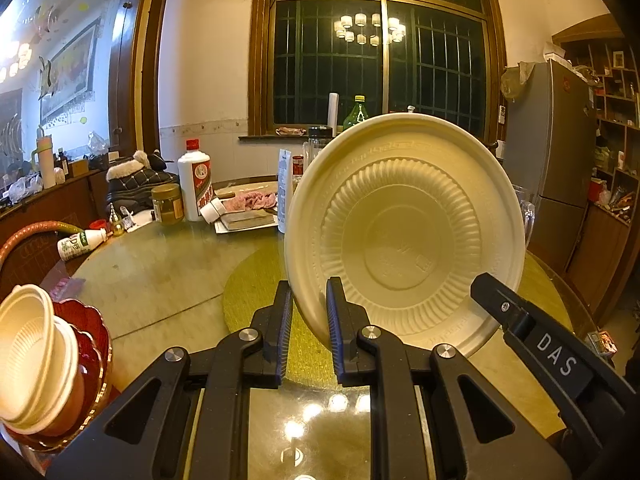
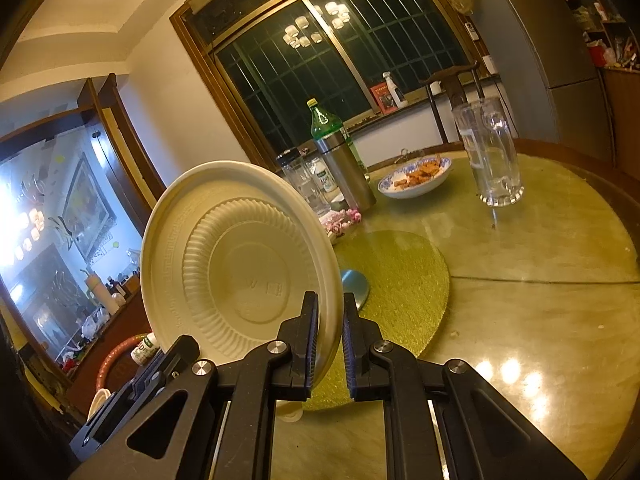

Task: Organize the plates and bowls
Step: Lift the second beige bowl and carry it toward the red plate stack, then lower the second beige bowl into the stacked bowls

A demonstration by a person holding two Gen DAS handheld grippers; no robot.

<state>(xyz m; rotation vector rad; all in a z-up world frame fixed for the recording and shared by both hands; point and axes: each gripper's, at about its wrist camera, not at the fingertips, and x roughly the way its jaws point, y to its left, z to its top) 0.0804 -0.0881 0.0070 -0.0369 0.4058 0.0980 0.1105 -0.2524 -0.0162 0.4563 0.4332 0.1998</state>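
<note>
Gripping one cream plastic plate (image 1: 404, 236) from both sides, I hold it up on edge above the round table (image 1: 160, 272), its ribbed underside turned toward my left camera. My left claw (image 1: 307, 332) is clenched on the plate's lower rim, blue pads pressed to either face of the thin edge. My right claw (image 2: 330, 344) pinches the rim of the same plate (image 2: 240, 256) at another spot, closed down hard on it; in the left view its black finger (image 1: 504, 304) reaches in from the right against the plate's lower right edge.

Below the plate lies a green-gold round mat (image 2: 400, 280) on the glass top, and a small silver disc (image 2: 354, 284) shows just behind the plate's rim in the right view.

At the left edge of the left view sits a stack of cream bowls (image 1: 28, 352), tilted on its side and nested in a dark red bowl (image 1: 94, 336), well apart from the plate.

Farther back on the table stand a white liquor bottle with a red cap (image 1: 195, 184), a jar (image 1: 167, 204), a pink cloth (image 1: 250, 202) and a green bottle (image 1: 356, 114). The right view shows a steel flask (image 2: 346, 172), a blue-patterned bowl of food (image 2: 416, 178) and a clear glass mug (image 2: 490, 152), all standing near the table's far side.
</note>
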